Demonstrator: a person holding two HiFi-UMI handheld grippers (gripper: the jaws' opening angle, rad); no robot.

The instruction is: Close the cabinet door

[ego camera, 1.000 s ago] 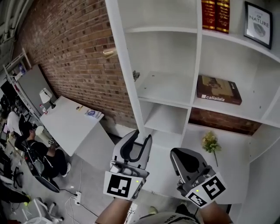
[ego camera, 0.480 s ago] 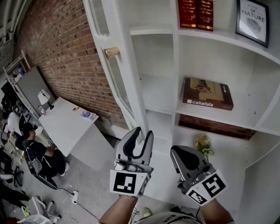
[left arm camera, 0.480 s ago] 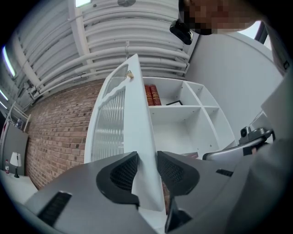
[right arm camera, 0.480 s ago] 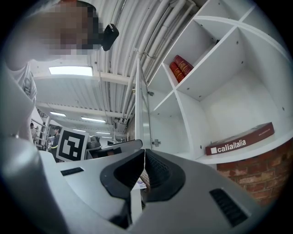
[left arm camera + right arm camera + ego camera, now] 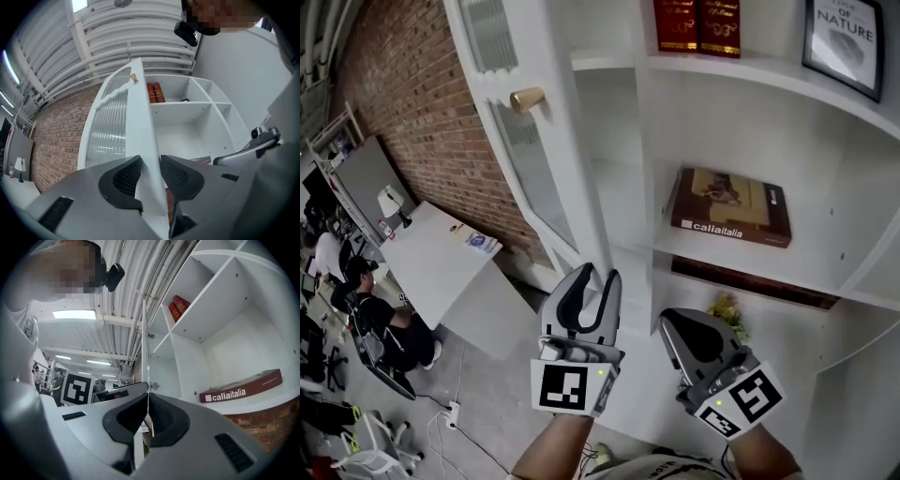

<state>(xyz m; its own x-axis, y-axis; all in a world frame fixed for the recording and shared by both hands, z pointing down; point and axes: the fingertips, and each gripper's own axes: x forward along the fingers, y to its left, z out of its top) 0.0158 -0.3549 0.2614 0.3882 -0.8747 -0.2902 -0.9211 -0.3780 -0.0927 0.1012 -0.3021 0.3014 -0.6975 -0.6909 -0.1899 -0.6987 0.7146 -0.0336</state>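
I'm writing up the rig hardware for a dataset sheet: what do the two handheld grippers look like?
The left gripper and right gripper are alike: rounded, light grey plastic bodies with curved jaws lined in black ribbed pads. Each carries a cube at the back with black-and-white square markers, with a small green light beside it. No sleeves show at the wrists.

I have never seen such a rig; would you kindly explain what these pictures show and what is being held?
A person holds a two-jaw gripper in each hand. The head view comes from a camera on their head, looking down; each gripper view comes from a camera riding on that gripper. The left gripper is clamped on the edge of the open white door. The right gripper is shut and empty. The shelves hold a flat book, two red books, a framed print and flowers.
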